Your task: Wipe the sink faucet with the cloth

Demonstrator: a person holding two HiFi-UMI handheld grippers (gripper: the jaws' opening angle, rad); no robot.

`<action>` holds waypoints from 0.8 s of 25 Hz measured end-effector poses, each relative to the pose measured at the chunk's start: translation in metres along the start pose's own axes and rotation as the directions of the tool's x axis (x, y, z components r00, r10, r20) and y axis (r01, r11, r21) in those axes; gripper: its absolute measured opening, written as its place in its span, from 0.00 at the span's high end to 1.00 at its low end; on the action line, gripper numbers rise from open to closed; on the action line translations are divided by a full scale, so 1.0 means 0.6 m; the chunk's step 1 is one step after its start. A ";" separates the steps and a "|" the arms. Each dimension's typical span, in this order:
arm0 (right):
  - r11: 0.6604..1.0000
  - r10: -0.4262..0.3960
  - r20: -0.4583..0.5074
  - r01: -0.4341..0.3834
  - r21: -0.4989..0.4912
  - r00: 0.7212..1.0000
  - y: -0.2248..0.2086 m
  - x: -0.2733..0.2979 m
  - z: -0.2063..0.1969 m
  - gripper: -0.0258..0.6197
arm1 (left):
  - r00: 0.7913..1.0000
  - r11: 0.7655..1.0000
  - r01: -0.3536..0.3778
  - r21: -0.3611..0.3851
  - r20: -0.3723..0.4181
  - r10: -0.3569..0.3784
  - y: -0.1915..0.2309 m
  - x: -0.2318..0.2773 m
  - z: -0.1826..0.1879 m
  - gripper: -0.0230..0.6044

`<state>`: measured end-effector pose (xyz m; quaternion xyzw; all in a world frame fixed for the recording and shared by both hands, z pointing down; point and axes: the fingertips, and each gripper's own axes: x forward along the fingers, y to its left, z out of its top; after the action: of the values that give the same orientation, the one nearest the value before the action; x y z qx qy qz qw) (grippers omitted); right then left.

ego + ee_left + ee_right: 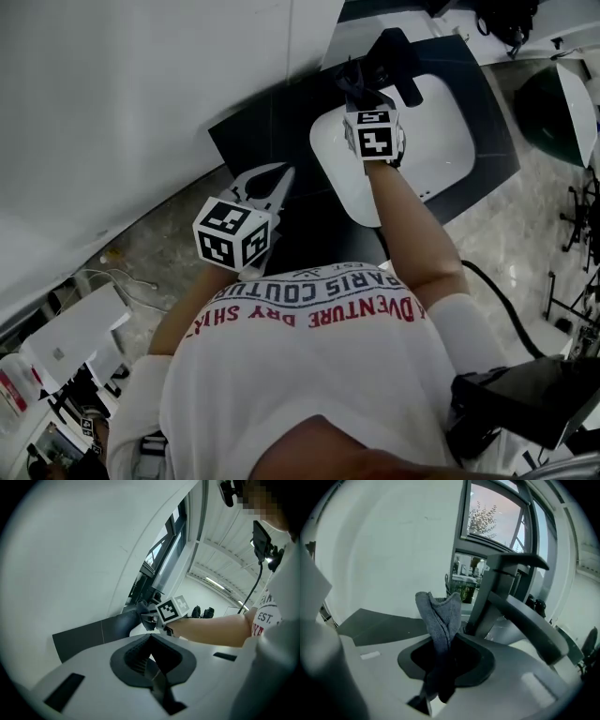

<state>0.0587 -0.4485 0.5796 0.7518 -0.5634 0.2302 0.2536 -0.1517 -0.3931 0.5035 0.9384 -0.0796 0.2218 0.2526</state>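
Grey and ribbed, the cloth (pixel 437 618) is pinched upright between the two jaws of the right tongs (pixel 440 654), its free end folded over above them. In the right gripper view it stands just left of the black faucet (pixel 508 585), a narrow strip of background showing between the two, so I cannot tell whether they touch. From the head view the right tongs (pixel 358 92) reach over the far rim of the white sink (pixel 441 141), the cloth (pixel 351 79) sitting as a dark bunch beside the base of the faucet (pixel 398 58). The sink is set into a dark worktop (pixel 272 122) that runs along a white wall (pixel 141 94). The person's bare forearm (pixel 412 225) stretches across the basin behind the marker cube (pixel 376 132). The left tongs (pixel 284 173) hang near the left end of the worktop, well apart from the sink and pointing toward it. In the left gripper view the left tongs (pixel 151 644) have their jaws pressed together with nothing between them, and beyond them the marker cube (pixel 172 609) of the right tongs shows beside the dark faucet (pixel 136 616).
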 end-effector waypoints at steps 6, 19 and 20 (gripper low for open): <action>0.995 -0.094 -0.099 0.096 0.011 0.991 -0.035 0.044 -0.013 0.84 | 1.000 1.000 -0.021 -0.009 0.006 0.021 0.029 -0.008 0.003 0.96; 0.981 -0.162 -0.063 0.168 0.100 0.985 -0.069 0.053 -0.004 0.84 | 1.000 1.000 -0.002 -0.008 -0.008 0.002 0.047 0.010 0.005 0.96; 0.979 -0.168 -0.046 0.172 0.109 0.985 -0.068 0.050 0.001 0.84 | 1.000 1.000 -0.006 -0.007 -0.006 0.006 0.050 0.010 0.004 0.96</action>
<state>0.1058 -0.4610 0.5933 0.8060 -0.4785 0.2527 0.2399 -0.1534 -0.4202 0.5173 0.9367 -0.0824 0.2249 0.2555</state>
